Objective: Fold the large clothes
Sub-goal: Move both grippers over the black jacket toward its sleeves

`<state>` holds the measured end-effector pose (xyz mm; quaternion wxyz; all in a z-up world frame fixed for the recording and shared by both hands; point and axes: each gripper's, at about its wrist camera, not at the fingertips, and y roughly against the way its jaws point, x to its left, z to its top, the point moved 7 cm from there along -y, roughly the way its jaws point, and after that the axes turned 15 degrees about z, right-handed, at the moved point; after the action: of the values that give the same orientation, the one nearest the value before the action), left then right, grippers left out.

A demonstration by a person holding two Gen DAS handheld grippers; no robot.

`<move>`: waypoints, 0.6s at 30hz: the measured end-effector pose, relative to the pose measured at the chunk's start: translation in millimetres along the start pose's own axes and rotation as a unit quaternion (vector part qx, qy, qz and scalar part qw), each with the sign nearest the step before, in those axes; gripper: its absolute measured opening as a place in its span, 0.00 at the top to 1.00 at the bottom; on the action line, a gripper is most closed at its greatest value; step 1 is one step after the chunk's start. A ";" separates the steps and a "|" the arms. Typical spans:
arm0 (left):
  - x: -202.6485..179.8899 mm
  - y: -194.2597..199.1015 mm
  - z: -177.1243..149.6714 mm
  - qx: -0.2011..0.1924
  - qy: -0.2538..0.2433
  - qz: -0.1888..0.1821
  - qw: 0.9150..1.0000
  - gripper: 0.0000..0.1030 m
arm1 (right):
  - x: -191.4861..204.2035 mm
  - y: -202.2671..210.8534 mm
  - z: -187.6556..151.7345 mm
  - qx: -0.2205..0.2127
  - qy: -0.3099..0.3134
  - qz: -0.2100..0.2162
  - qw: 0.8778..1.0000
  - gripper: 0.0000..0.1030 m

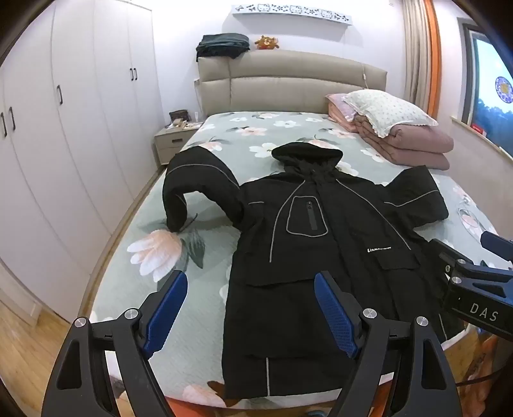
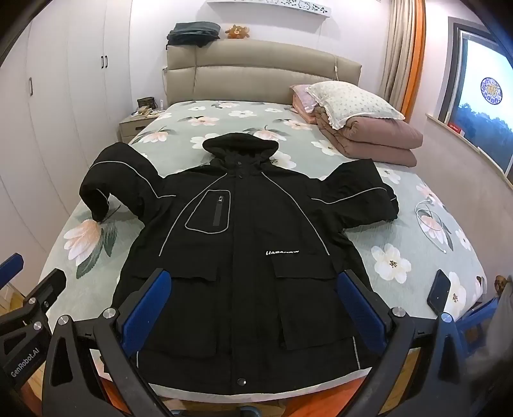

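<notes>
Nearest the left wrist camera, the left gripper (image 1: pixel 253 308) has its blue-padded fingers (image 1: pixel 166 308) spread wide with nothing between them, hovering above the foot of the bed (image 1: pixel 205 224). In the right wrist view the right gripper (image 2: pixel 256 308) is spread just as wide and empty, above the lower front of the black hooded jacket (image 2: pixel 243 256). Each gripper shows at the edge of the other's view.

The jacket lies face up on the floral green bedspread, its hem at the foot edge of the mattress and its hood (image 2: pixel 240 144) pointing toward the headboard (image 2: pixel 256 77). Two big flap pockets sit on the lower front, a grey-outlined zip pocket (image 2: pixel 210 213) on the chest, and a small white logo (image 2: pixel 282 252) opposite it. One sleeve (image 2: pixel 112 179) arches up and bends down so its cuff touches the bedspread; the other sleeve (image 2: pixel 356 195) lies flat, stretched outward.

A dark phone (image 2: pixel 438 290) rests on the bedspread near the foot corner, apart from the jacket. Farther back, a dotted pillow (image 2: pixel 349 101) sits on a folded pink quilt (image 2: pixel 378 138). Beyond are a nightstand (image 2: pixel 136 126), white wardrobes (image 1: pixel 80 112), folded dark cloth (image 2: pixel 194 32) and a plush toy (image 2: pixel 237 31) atop the headboard.
</notes>
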<state>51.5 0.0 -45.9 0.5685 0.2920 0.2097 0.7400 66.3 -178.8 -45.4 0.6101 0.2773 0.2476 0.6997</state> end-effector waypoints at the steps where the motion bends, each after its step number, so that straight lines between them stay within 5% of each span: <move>1: -0.2 0.4 0.6 -0.003 -0.003 0.000 1.000 0.20 | -0.1 0.5 -0.2 0.000 0.000 -0.001 1.000 0.00; 18: -5.2 5.6 0.3 -0.018 -0.020 0.023 0.999 0.20 | -6.5 1.6 -7.3 0.009 -0.015 0.006 1.000 0.00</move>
<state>48.6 -6.6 -43.0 0.5603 0.3013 0.1783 0.7506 60.7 -185.5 -50.1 0.6074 0.2947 0.2430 0.6966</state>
